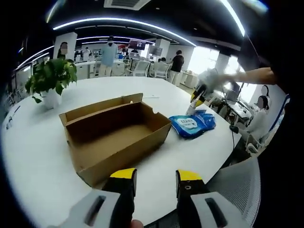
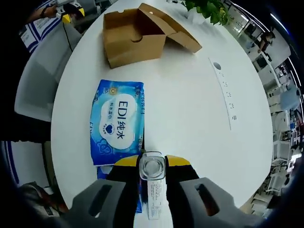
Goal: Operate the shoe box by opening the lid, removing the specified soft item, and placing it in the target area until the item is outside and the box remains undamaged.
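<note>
Yellow-tipped jaws of the left gripper (image 1: 156, 183) rise nearest in the left gripper view, standing apart with nothing between them, just short of the near corner of the shoe box (image 1: 116, 135). That cardboard box sits on the white table (image 1: 38, 156) with its lid folded back on the far side and its inside bare. Right of the box, close beside it, lies the blue soft pack (image 1: 192, 124), already out on the tabletop. Over the pack hangs the right gripper (image 1: 198, 96), reaching in from the right. A potted plant (image 1: 51, 78) stands at the far left.

In the right gripper view, the gripper (image 2: 152, 164) is closed on a small clear bottle (image 2: 152, 167) with a white label, pinched upright between the yellow tips. Just beyond lies the same pack, flat, its near edge at the jaws. Farther off is the open box, lid flap spread to the right, well apart from the pack.

Judging from this, removal looks done and what remains is a clean finish. Doing it well would mean lifting the bottle straight clear without dragging the pack, and keeping the empty left jaws off the box wall so the cardboard is not dented.
</note>
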Tool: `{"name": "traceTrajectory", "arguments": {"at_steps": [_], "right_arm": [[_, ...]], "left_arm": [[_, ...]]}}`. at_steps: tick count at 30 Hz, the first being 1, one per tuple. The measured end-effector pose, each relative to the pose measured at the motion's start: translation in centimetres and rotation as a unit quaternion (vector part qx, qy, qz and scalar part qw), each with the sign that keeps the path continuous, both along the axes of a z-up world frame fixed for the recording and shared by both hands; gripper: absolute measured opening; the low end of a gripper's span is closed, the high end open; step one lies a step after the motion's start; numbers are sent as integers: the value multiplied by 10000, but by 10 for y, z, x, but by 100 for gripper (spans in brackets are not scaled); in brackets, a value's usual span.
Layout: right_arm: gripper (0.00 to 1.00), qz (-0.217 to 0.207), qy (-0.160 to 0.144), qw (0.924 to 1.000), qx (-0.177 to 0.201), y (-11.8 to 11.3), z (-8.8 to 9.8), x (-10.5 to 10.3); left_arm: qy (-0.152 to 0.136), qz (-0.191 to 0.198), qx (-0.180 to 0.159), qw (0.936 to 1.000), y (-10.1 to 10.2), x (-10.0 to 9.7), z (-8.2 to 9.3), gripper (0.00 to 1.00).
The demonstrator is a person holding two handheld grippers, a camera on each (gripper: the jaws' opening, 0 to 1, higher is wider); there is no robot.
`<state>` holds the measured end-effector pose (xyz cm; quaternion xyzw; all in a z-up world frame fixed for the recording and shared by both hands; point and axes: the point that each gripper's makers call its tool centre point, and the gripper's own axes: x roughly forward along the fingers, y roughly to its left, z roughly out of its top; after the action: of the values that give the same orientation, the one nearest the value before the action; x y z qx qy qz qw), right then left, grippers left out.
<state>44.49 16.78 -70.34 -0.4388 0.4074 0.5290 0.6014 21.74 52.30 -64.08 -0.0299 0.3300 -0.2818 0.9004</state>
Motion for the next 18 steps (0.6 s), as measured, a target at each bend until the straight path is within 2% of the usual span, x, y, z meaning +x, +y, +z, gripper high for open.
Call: {"name": "traceTrajectory", "arguments": {"at_steps": [7,18], "right_arm": [[18,-127,78,9999,-8,-2,1,3],[18,-76,75,9999,-70,-4,-1,7]], "left_arm": [[16,-14,2,10000,-1,-1,-2,33],[9,20,-23,10000,1,-1,-2,33]]}}
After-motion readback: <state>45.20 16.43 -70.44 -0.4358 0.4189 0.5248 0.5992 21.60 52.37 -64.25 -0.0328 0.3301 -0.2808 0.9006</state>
